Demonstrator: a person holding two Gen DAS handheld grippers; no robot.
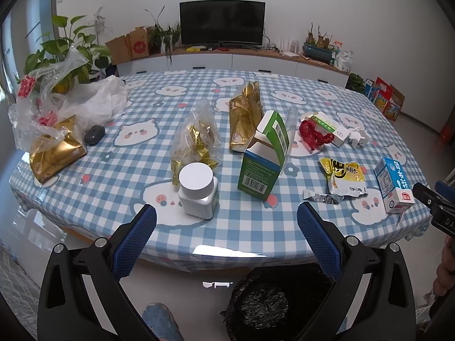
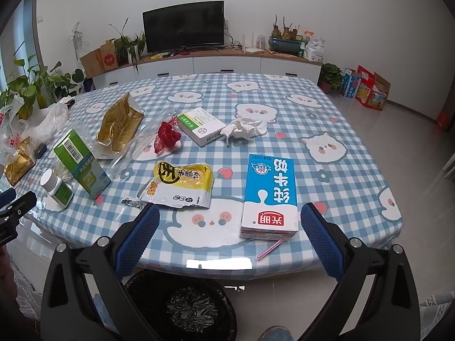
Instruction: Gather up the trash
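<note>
Trash lies scattered on the blue checked table (image 1: 284, 91). My left gripper (image 1: 227, 218) hangs open over the near edge, just short of a white bottle (image 1: 199, 190) and an opened green box (image 1: 264, 159). My right gripper (image 2: 230, 221) is open too, its right finger beside a flat blue milk carton (image 2: 270, 196), with a yellow snack wrapper (image 2: 182, 184) ahead on the left. Below the table edge stands a bin with a black liner (image 1: 264, 304) (image 2: 182, 307). Neither gripper touches anything.
Farther back lie a gold bag (image 1: 246, 116), a clear bag of gold wrappers (image 1: 196, 139), red netting (image 2: 167, 137), a medicine box (image 2: 202, 126) and a crumpled tissue (image 2: 244, 129). Plastic bags (image 1: 57, 105) pile up at the far left. A pink straw (image 2: 270, 248) lies by the carton.
</note>
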